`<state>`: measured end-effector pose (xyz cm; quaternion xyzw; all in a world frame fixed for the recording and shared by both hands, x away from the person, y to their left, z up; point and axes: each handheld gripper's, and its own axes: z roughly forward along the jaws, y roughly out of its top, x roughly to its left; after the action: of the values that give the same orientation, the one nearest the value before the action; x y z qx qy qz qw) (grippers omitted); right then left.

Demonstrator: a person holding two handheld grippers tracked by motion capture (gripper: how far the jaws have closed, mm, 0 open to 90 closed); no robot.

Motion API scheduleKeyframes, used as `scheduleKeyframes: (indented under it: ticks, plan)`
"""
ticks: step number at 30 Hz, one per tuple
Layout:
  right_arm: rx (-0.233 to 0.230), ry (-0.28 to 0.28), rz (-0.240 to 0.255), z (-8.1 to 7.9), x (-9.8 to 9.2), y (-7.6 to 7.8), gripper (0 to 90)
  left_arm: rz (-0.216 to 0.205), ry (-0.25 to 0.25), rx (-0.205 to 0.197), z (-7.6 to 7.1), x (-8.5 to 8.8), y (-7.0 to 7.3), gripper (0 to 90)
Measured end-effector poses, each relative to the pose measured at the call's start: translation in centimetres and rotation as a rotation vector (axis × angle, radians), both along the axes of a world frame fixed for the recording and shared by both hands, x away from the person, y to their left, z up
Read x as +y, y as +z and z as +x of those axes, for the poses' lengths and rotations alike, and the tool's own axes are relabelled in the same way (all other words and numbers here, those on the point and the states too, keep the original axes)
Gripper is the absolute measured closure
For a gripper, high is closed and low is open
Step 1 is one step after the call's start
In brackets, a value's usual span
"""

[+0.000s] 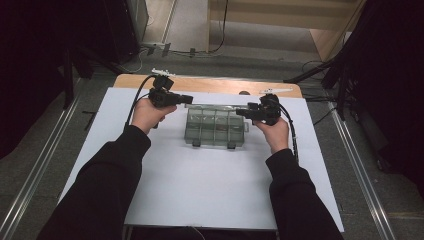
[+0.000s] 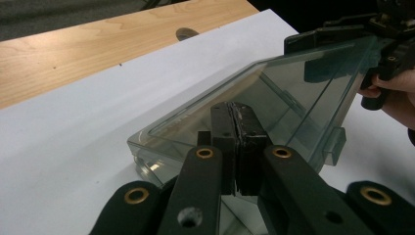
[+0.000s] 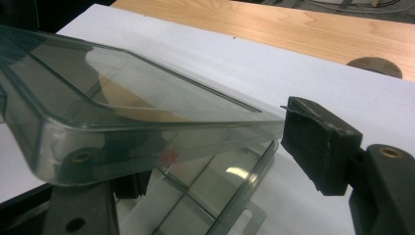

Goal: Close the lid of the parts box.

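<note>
A smoky clear compartment box lies on the white board between my two grippers. Its lid is tilted up off the base. My left gripper is at the box's far left corner. Its pads are pressed together against the lid's side, with nothing visible between them. My right gripper is at the right end, and the raised lid lies across its jaws. Its right pad stands at the lid's corner. The other pad is hidden under the lid.
The white board covers most of the wooden table, which shows as a strip at the far side with a round hole. Two latch tabs stick out of the box's near side. Metal rails run along the floor on both sides.
</note>
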<state>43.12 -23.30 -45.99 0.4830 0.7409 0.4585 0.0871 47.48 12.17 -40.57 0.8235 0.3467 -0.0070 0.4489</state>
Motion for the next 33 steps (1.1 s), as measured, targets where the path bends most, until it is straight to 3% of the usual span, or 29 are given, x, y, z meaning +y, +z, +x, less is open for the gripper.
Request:
scheduleKeyframes:
  ticks: [8, 11, 18, 24, 26, 30, 33]
  plan:
    - [0.019, 0.013, 0.014, -0.9, -0.1, -0.5, 32.7, 0.002, 0.002, 0.002, -0.2, 0.1, -0.4, 88.5]
    - [0.026, 0.013, 0.017, -1.4, -0.4, -0.8, 34.3, -0.006, 0.003, -0.015, -0.4, 0.2, -0.7, 88.5]
    - [0.044, 0.006, -0.021, -2.4, -1.7, -1.5, 41.1, -0.023, -0.01, -0.011, -0.9, 0.2, -1.1, 88.7]
    - [0.064, -0.027, -0.042, -3.2, -3.1, -1.6, 62.5, -0.022, -0.016, -0.01, -1.7, 0.5, -1.5, 88.7]
    - [0.068, -0.031, -0.009, -3.4, -3.6, -1.4, 69.9, -0.028, -0.016, -0.01, -1.9, 0.7, -1.7, 88.7]
    - [0.035, -0.035, 0.001, -3.8, -3.6, -0.1, 86.1, -0.032, -0.016, -0.011, -2.4, 1.1, -2.0, 88.7]
    - [0.019, -0.017, -0.003, -4.1, -3.0, 1.1, 90.0, -0.025, -0.024, -0.018, -2.7, 1.2, -2.1, 88.7]
